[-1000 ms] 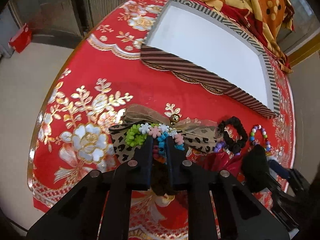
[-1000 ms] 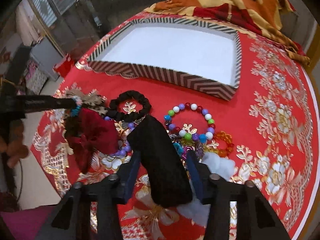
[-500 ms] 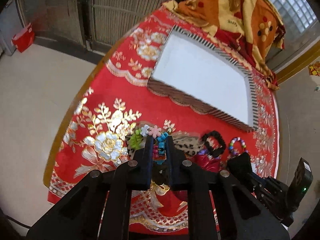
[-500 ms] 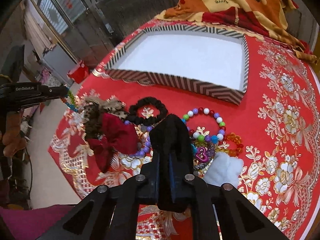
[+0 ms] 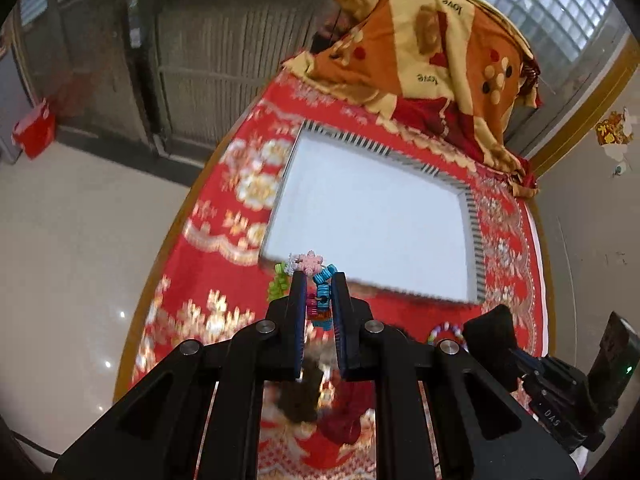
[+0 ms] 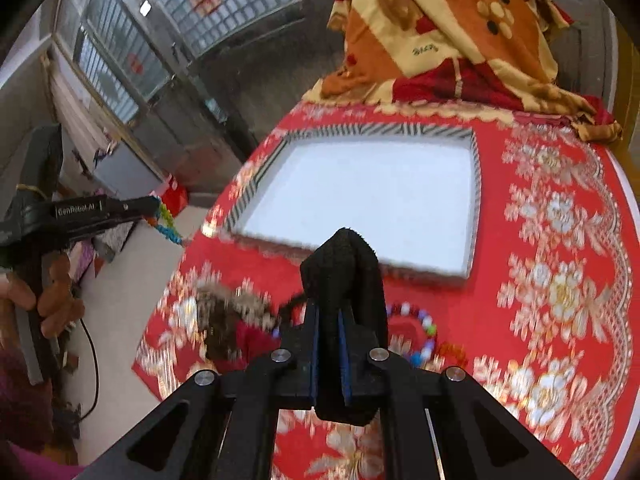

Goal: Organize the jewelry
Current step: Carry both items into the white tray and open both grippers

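Left tool [image 5: 318, 280] clamped on a colourful bead bracelet [image 5: 316, 276] — right tool [image 6: 328, 316] clamped on a black fabric band [image 6: 344, 264] — both above the red desk [image 6: 540, 260], near the striped tray [image 6: 475, 184].

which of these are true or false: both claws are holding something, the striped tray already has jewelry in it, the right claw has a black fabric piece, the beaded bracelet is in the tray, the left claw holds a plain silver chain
1. Both claws are holding something. True: the left claw and the right claw are each shut on an item.
2. The striped tray already has jewelry in it. False: its white inside is bare.
3. The right claw has a black fabric piece. True.
4. The beaded bracelet is in the tray. False: it lies on the red tablecloth, outside the tray.
5. The left claw holds a plain silver chain. False: it holds a colourful bracelet of pink, blue and green pieces.
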A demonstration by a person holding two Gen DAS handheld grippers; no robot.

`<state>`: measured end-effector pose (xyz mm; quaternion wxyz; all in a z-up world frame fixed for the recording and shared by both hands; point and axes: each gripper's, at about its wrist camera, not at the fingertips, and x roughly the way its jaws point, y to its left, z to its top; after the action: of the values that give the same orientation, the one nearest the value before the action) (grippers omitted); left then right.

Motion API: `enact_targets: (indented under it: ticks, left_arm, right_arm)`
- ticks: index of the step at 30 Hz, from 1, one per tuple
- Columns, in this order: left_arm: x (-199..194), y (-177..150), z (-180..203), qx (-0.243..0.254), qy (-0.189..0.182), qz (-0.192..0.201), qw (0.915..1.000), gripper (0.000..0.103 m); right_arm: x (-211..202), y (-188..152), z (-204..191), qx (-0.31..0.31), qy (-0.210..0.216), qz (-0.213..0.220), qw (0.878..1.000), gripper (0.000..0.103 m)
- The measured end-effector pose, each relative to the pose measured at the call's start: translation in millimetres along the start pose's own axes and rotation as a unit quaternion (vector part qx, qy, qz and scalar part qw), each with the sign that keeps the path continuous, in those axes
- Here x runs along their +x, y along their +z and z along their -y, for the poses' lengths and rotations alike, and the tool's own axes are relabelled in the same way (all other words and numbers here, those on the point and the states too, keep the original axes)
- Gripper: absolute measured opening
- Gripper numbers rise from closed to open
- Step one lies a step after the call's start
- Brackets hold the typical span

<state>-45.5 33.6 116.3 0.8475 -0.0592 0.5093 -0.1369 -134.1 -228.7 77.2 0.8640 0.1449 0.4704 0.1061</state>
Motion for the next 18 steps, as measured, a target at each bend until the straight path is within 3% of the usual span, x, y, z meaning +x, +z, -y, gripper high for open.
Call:
enact_targets:
  ticks: [10,18]
  left_arm:
    - [47.7,57.4,11.0,0.006,-0.013,-0.015,0.9998,0.011]
    - [110.4,67.4,12.5,0.015,0.000,-0.058,0.9982,0.011]
  right_arm:
    - [34.6,65.6,25.8,0.040,-0.024,0.014,0.999,0.008]
    - [86.9,83.3,63.3,0.098,-0.040,-0.008,0.994,0.008]
